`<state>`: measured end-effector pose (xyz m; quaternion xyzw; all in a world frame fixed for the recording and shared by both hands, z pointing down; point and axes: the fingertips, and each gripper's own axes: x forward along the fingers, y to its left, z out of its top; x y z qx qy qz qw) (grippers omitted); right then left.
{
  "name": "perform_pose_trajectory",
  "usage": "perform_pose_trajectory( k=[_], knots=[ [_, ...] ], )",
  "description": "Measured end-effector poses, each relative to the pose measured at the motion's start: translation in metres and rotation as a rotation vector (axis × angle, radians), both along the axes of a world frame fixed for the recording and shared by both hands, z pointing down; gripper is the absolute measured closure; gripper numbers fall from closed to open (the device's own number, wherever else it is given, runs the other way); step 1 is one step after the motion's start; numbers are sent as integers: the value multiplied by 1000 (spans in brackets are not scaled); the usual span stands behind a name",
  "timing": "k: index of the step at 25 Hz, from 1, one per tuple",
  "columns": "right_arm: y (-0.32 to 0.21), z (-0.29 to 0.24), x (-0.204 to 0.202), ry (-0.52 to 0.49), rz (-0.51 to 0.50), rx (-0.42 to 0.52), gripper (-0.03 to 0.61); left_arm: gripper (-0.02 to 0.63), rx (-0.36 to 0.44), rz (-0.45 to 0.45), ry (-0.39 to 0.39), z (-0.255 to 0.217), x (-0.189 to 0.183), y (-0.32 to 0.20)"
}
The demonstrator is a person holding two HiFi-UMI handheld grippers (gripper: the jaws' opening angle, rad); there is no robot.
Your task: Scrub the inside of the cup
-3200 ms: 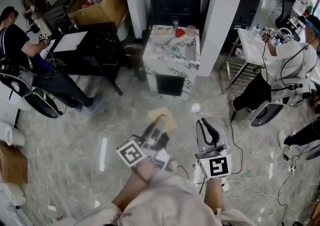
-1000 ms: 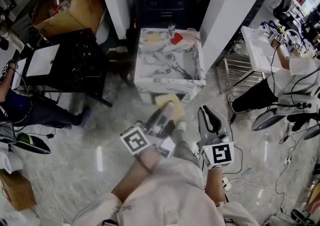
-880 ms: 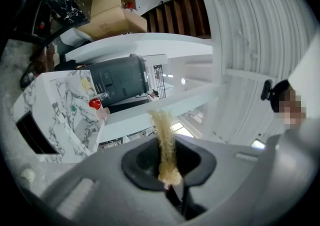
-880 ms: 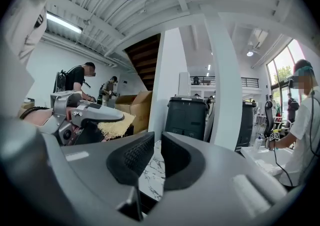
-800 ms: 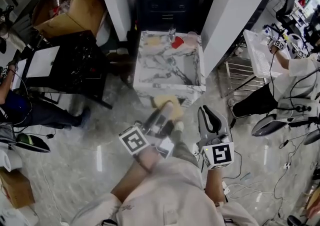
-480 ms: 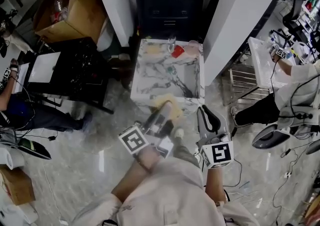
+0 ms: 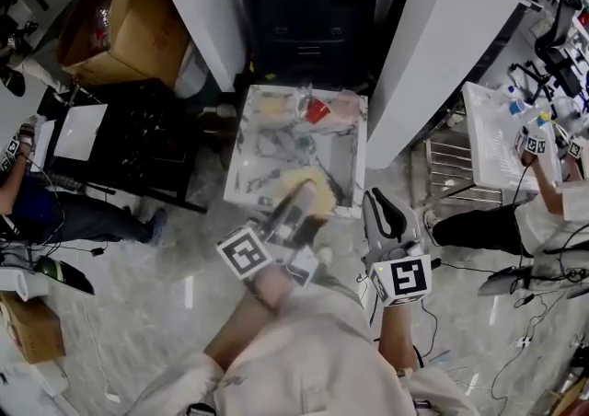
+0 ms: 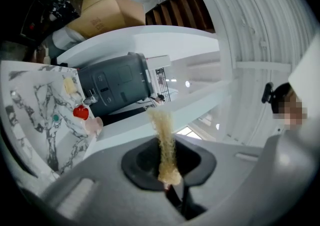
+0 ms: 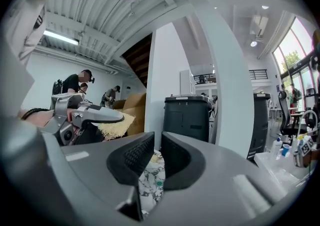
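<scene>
My left gripper (image 7: 296, 202) is shut on a yellow fibrous scrub pad (image 7: 310, 186), which hangs over the near edge of a small marble table (image 7: 253, 161). In the left gripper view the scrub pad (image 8: 165, 142) stands up between the jaws of the left gripper (image 8: 167, 166). A red cup (image 7: 317, 111) and a pink cup (image 7: 346, 109) stand at the table's far edge, beyond both grippers. The red cup (image 8: 80, 112) shows small in the left gripper view. To the right, my right gripper (image 7: 379, 206) is shut with nothing in it, jaws together (image 9: 156, 157).
A yellow sponge (image 7: 272, 106) and a clear glass (image 7: 300, 99) also stand at the table's far edge. A dark bin (image 7: 308, 0) sits behind the table between white columns (image 7: 460, 28). A black table (image 7: 138, 143) and cardboard box (image 7: 124, 23) are left; seated people work at both sides.
The view has closed in on the marble table. It now lies just ahead of both grippers, and the scrub pad is over its near edge. Both grippers keep their hold and pose.
</scene>
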<state>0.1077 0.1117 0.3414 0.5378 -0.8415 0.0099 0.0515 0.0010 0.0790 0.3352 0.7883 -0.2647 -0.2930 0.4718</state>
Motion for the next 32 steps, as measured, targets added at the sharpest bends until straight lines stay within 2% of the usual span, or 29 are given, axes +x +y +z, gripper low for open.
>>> perform_pose_trajectory(
  k=[7,14,24,32],
  knots=[
    [-39,8,32,-52,-10,-21,540,589,-36,-34,-40,9,19,-29],
    [-70,20,37,-59,-17,-54,540,589,-68,-31,-47,20,28,-57],
    [-127,32,32,45,53,-69,540,589,-96,32,-19,47,21,-121],
    [-188,50,6,127,105,-112,540,589,-148,107,-11,75,-1,-183]
  ],
)
